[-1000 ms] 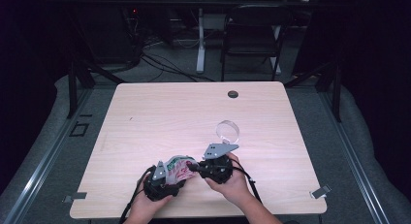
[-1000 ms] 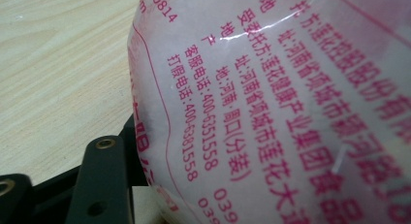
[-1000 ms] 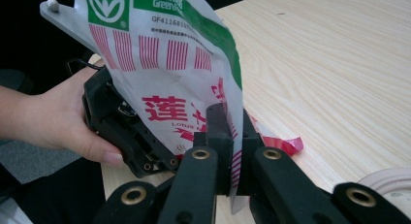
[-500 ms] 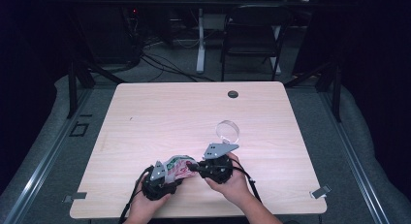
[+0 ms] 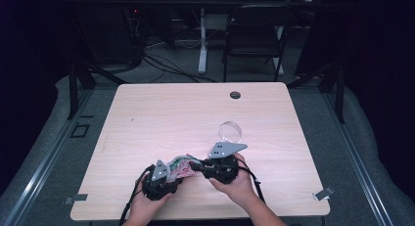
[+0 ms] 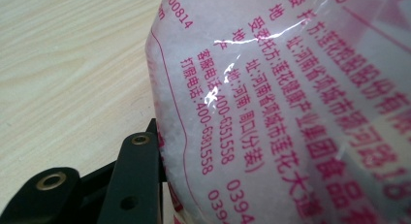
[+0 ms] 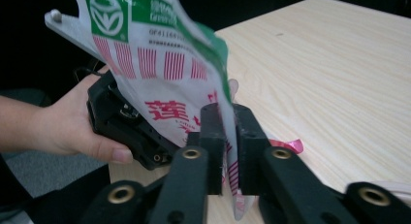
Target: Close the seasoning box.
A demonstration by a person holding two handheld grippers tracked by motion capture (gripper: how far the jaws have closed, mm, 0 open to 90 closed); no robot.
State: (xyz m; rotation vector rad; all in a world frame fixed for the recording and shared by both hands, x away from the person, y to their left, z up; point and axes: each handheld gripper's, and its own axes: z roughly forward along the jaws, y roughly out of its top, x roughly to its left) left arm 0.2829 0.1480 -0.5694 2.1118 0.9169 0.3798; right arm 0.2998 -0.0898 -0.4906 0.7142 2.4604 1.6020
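A clear plastic bag (image 5: pixel 179 166) of white grains, with red print and a green top, sits between my two grippers near the table's front edge. My left gripper (image 5: pixel 172 175) is shut on the bag (image 6: pixel 291 112). Its jaws have just been closing, and one finger (image 6: pixel 139 166) presses into the bag's side while the other is hidden behind it. My right gripper (image 5: pixel 195 165) points left at the bag. In the right gripper view its jaws (image 7: pixel 231 151) have just been opening, and the bag's thin edge (image 7: pixel 160 64) hangs loose in the narrow gap.
A clear round dish (image 5: pixel 230 131) lies on the wooden table (image 5: pixel 161 118) just beyond my right gripper. A small black disc (image 5: pixel 235 95) sits near the far edge. A chair (image 5: pixel 254 35) and cables stand on the floor behind the table.
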